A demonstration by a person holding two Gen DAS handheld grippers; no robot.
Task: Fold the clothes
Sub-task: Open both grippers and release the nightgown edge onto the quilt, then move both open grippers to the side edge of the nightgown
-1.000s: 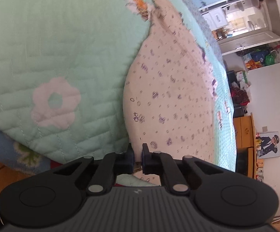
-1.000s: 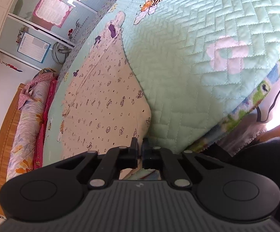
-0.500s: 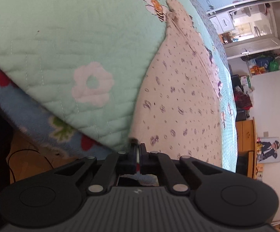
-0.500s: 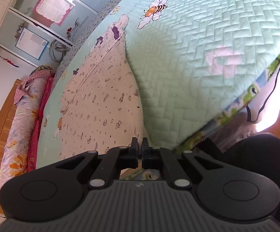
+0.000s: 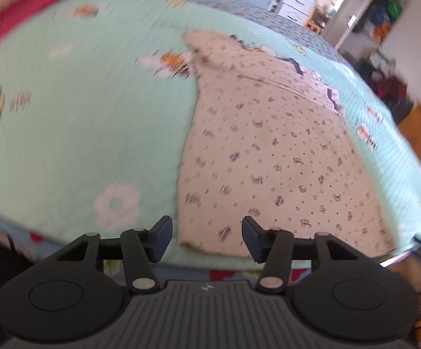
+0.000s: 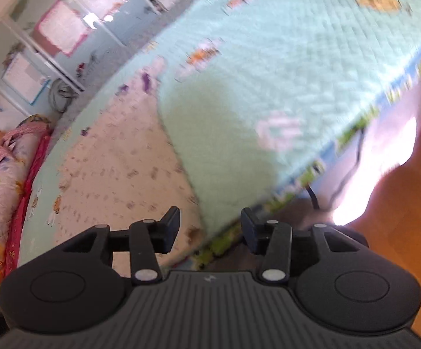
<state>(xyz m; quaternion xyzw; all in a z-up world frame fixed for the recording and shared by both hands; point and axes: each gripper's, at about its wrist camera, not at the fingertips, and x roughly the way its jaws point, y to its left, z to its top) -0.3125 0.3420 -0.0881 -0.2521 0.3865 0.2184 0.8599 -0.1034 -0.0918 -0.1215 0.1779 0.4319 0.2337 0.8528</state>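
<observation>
A cream garment with small purple prints [image 5: 268, 151] lies spread flat on a mint-green quilted bedspread [image 5: 79, 116]. Its near hem reaches the bed's front edge. My left gripper [image 5: 207, 237] is open, with the hem's left corner just beyond the gap between its fingers, not held. In the right wrist view the same garment [image 6: 123, 168] lies at the left, blurred. My right gripper [image 6: 210, 228] is open and empty over the garment's right hem corner at the bed edge [image 6: 297, 180].
A pink and floral rolled quilt [image 6: 1, 174] lies along the bed's far side by a wooden headboard. Cabinets and shelves [image 5: 303, 3] stand beyond the bed. Orange wooden floor [image 6: 399, 203] and a dark cable [image 6: 312, 195] are below the bed edge.
Both grippers were shut on the garment's hem corners and have opened and let go. Both cameras have swung upward, and the views are motion-blurred.
</observation>
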